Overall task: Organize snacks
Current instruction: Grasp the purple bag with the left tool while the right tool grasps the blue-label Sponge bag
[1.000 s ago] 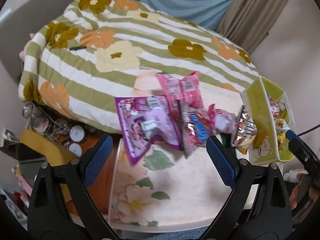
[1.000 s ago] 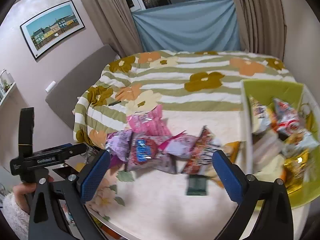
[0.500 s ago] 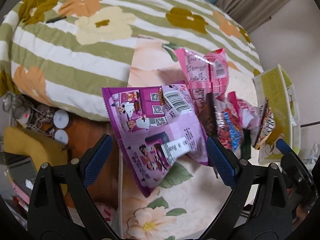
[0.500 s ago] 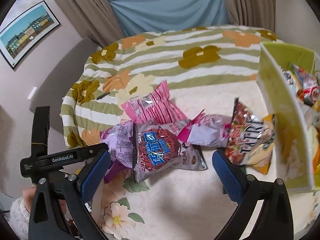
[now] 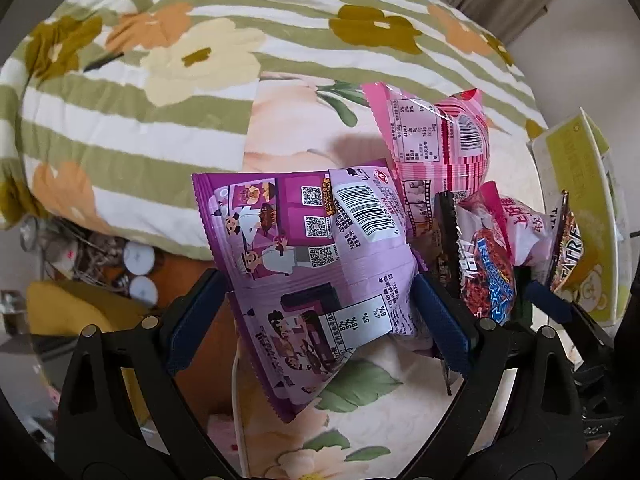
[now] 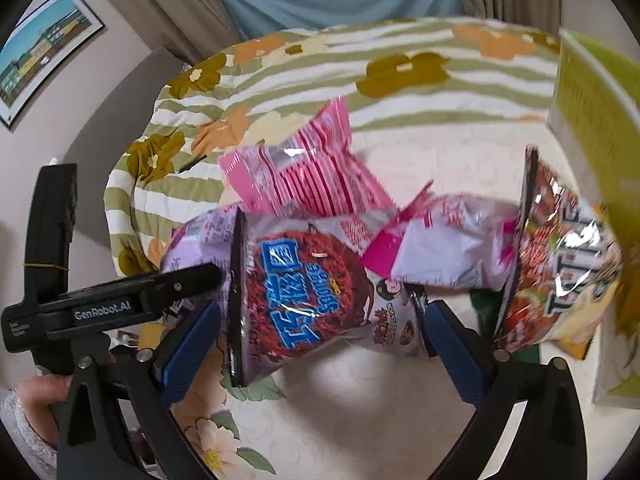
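Left claw (image 5: 320,312) half behind purple packet (image 5: 316,264)

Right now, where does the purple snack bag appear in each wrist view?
Left wrist: purple snack bag fills the centre, between the left gripper fingers.
Right wrist: only its pale edge shows at left-centre, behind the red sponge-cake bag.
Shared landmark: pink striped bag.

Left gripper (image 5: 320,316) angled steeply down, fingers spread wide; right gripper (image 6: 320,344) likewise, fingers apart.
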The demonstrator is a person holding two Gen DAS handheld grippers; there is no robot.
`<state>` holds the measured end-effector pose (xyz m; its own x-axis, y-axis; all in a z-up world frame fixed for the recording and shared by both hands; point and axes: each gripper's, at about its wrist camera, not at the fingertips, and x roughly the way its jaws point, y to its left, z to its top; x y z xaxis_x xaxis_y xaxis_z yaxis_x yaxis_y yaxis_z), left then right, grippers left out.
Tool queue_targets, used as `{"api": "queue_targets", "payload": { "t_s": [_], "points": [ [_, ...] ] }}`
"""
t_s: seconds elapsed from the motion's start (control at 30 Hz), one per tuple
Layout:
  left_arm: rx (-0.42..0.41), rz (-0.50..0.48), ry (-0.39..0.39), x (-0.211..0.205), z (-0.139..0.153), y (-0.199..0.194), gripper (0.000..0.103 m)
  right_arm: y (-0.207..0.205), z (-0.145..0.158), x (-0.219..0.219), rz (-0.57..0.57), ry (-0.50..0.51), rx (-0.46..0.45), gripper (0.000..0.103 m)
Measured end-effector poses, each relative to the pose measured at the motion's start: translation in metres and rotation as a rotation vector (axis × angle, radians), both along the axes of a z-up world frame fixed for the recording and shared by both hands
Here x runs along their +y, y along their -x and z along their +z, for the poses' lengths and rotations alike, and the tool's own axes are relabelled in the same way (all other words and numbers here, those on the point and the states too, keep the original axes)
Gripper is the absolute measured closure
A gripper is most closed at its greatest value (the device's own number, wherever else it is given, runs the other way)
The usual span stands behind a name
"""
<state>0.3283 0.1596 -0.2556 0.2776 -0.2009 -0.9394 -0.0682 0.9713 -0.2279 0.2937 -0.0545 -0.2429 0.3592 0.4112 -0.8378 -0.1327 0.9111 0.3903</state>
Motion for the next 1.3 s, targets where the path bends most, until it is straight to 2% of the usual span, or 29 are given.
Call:
{"api": "queue_targets", "payload": {
  "t_s": [0.2,0.3,0.47,0.67,0.93,1.03,1.17,1.3],
  "points": [
    [0.018,-0.037,-0.041,-0.007,-0.003,-0.008,0.011,-0.012,-0.018,-0.015,-0.021,-0.086,0.079,0.001],
    [0.026,-0.052,-0.028,-0.007,-0.005,-0.009,0.020,-0.020,-0.025,-0.016,-0.013,-0.119,0.113,0.001],
    [0.027,-0.065,-0.025,-0.009,-0.004,-0.007,0.028,-0.028,-0.036,-0.017,-0.004,-0.164,0.146,0.001],
    [0.022,-0.079,-0.021,-0.011,0.000,0.000,0.033,-0.034,-0.039,-0.015,0.011,-0.157,0.143,0.001],
    [0.033,-0.091,-0.028,-0.012,0.002,0.018,0.033,-0.035,-0.040,-0.004,0.077,-0.115,0.124,0.001],
    [0.035,-0.089,-0.026,-0.013,0.004,0.023,0.036,-0.032,-0.038,-0.001,0.095,-0.086,0.101,0.006],
    [0.032,-0.088,-0.026,-0.011,0.008,0.028,0.039,-0.027,-0.033,-0.002,0.098,-0.091,0.080,0.025],
    [0.026,-0.076,-0.022,-0.008,0.012,0.034,0.042,-0.022,-0.029,-0.002,0.114,-0.087,0.064,0.031]
  ]
}}
